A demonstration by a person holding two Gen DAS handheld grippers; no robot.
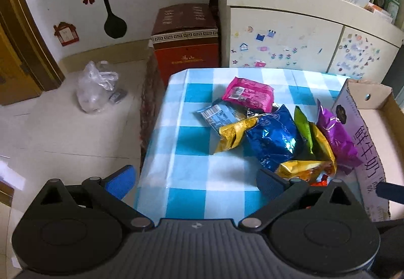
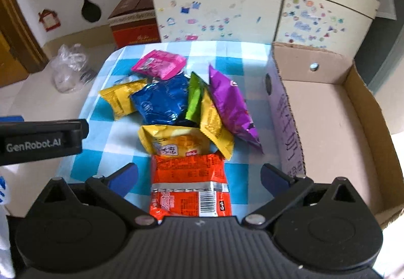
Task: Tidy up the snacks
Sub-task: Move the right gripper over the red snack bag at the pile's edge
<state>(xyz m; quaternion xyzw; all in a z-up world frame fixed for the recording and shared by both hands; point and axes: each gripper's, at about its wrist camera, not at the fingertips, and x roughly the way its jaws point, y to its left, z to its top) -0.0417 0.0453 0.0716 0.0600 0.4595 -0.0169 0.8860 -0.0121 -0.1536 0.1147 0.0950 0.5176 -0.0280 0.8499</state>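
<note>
Right gripper point(image 2: 199, 175) spreading wide around orange snack packet point(image 2: 189, 185) (light, crinkly, slippery); pinching its middle looks best.

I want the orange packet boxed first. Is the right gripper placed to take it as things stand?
Probably yes. The right gripper is open, with the orange packet lying flat between its fingers and nothing on top of its near end. Only the far edge is tucked under a yellow packet.
</note>
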